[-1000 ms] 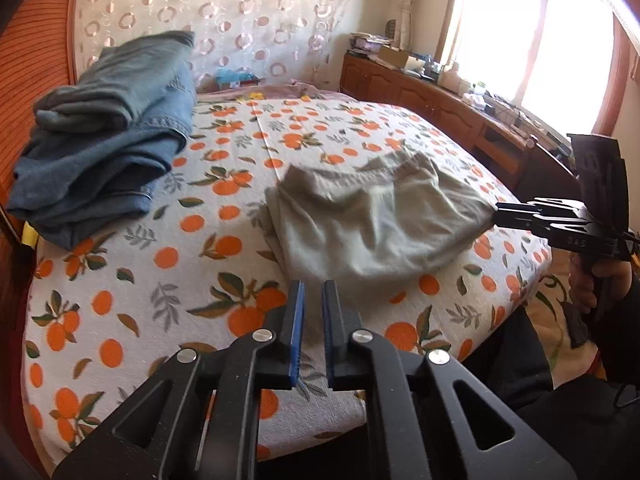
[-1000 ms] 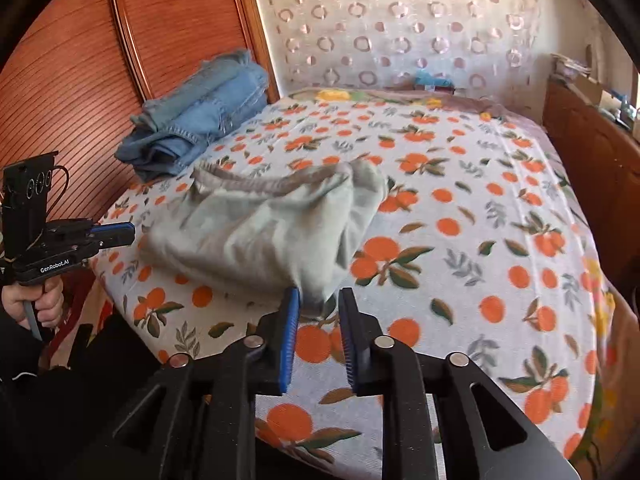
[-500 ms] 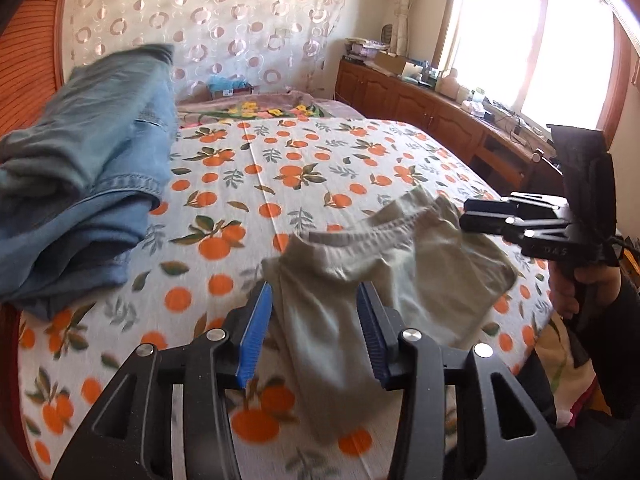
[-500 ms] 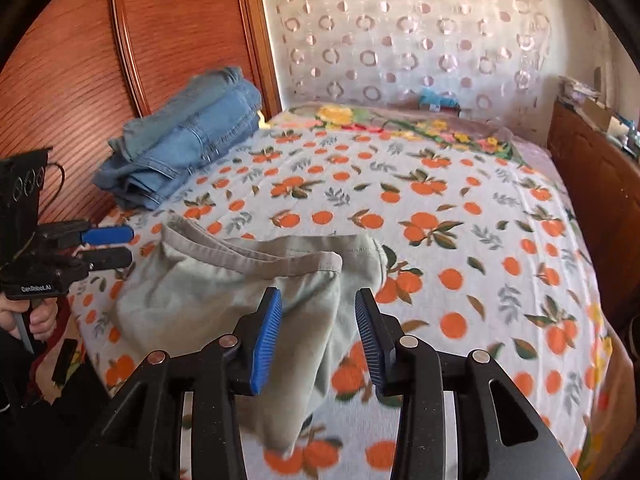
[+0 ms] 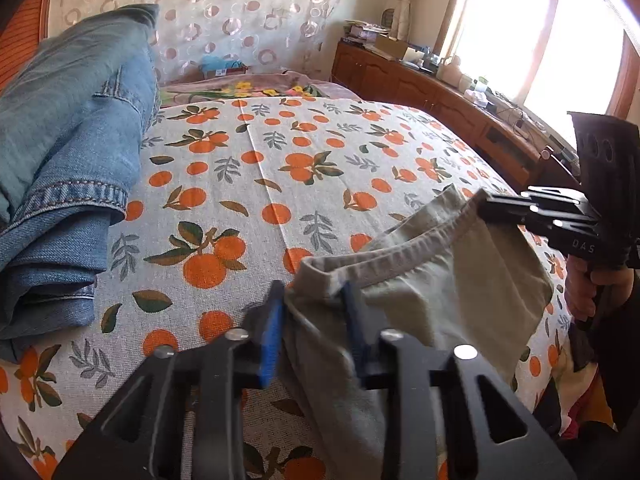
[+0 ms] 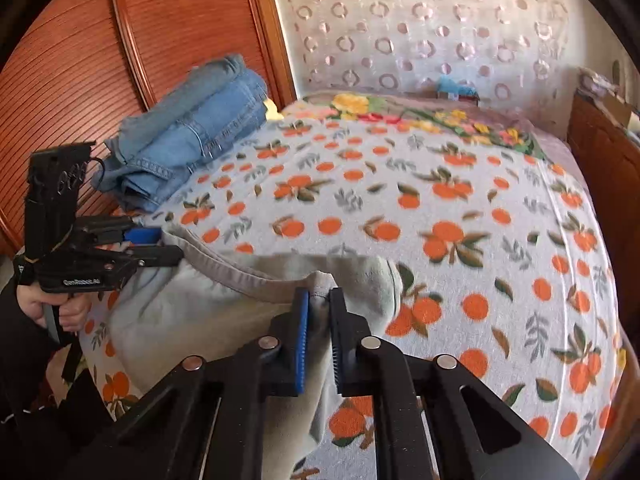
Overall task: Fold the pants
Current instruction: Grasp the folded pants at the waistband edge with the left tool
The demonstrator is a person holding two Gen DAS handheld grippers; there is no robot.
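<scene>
Folded grey-green pants [image 5: 452, 292] lie near the bed's front edge, waistband toward the headboard; they also show in the right wrist view [image 6: 208, 312]. My left gripper [image 5: 314, 316] straddles the left waistband corner, its jaws part way closed with cloth between them and blurred by motion. My right gripper [image 6: 319, 308] is nearly closed on the right waistband corner, cloth pinched between its pads. Each gripper shows in the other's view, the right one [image 5: 504, 208] and the left one [image 6: 160, 246].
A stack of folded blue jeans [image 5: 68, 168] lies at the bed's left by the wooden headboard [image 6: 120, 40]. The orange-print bedspread [image 5: 280, 168] covers the bed. A wooden cabinet [image 5: 432, 96] runs under the window on the right.
Both grippers moved forward onto the waistband corners and narrowed their jaws around the cloth. The right one has closed further than the left.
</scene>
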